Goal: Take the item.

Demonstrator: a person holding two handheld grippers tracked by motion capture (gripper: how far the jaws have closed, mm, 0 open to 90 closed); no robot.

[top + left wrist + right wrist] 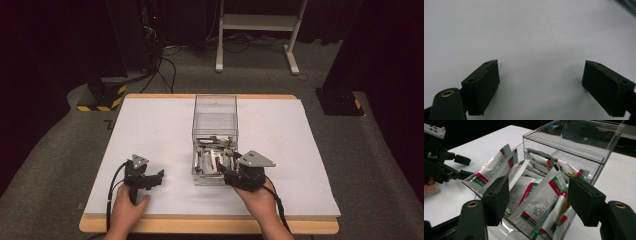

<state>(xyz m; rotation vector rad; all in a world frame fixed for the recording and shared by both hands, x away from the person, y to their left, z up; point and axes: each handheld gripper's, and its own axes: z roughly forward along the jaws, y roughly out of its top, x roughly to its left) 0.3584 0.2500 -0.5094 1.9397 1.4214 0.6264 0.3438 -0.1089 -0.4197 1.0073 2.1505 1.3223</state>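
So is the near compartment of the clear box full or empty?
Full: white sachets crowd the clear box's near compartment, several poking above its rim.

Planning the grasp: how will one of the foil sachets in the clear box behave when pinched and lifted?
The sachets look thin and flat, so probably light and floppy, bending when held by one edge. Their glossy film may slip. Packed tightly in the clear box, neighbours might drag along.

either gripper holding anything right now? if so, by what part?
Nothing held. Right gripper open, jaws straddling the sachets in the clear box, pads not pressing. Left gripper open over bare table.
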